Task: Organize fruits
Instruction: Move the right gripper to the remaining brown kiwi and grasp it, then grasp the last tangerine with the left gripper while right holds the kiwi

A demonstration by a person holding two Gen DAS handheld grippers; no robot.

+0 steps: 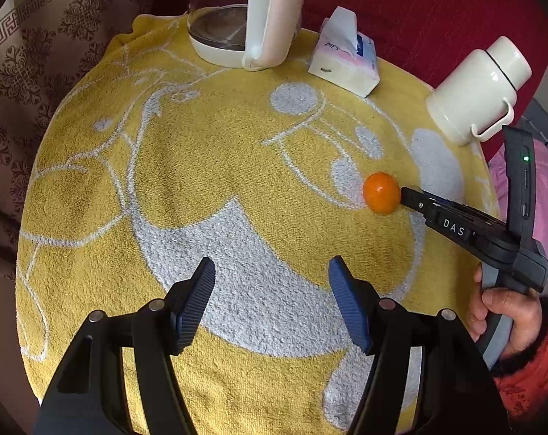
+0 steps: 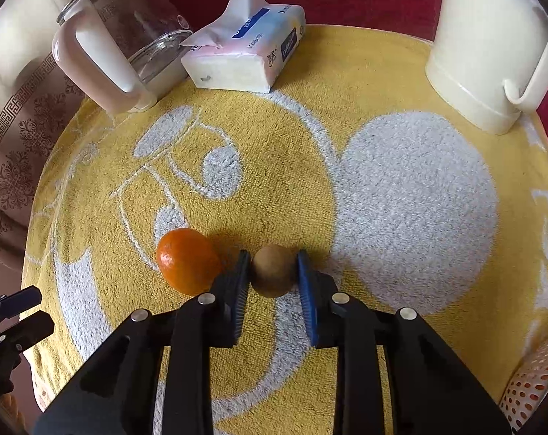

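Observation:
An orange tangerine (image 2: 187, 261) lies on the yellow towel (image 2: 310, 145), just left of my right gripper (image 2: 274, 272). The right gripper is shut on a small brown round fruit (image 2: 274, 270), held between its blue pads low over the towel. In the left wrist view the tangerine (image 1: 381, 193) lies at the right, with the right gripper (image 1: 408, 195) right behind it; the brown fruit is hidden there. My left gripper (image 1: 272, 290) is open and empty over the towel (image 1: 165, 181), well short of the tangerine.
At the back stand a glass kettle with a pink handle (image 2: 121, 47), a tissue pack (image 2: 244, 54) and a cream flask (image 2: 491, 47). A white perforated basket (image 2: 531, 388) shows at the lower right edge. A patterned curtain hangs on the left.

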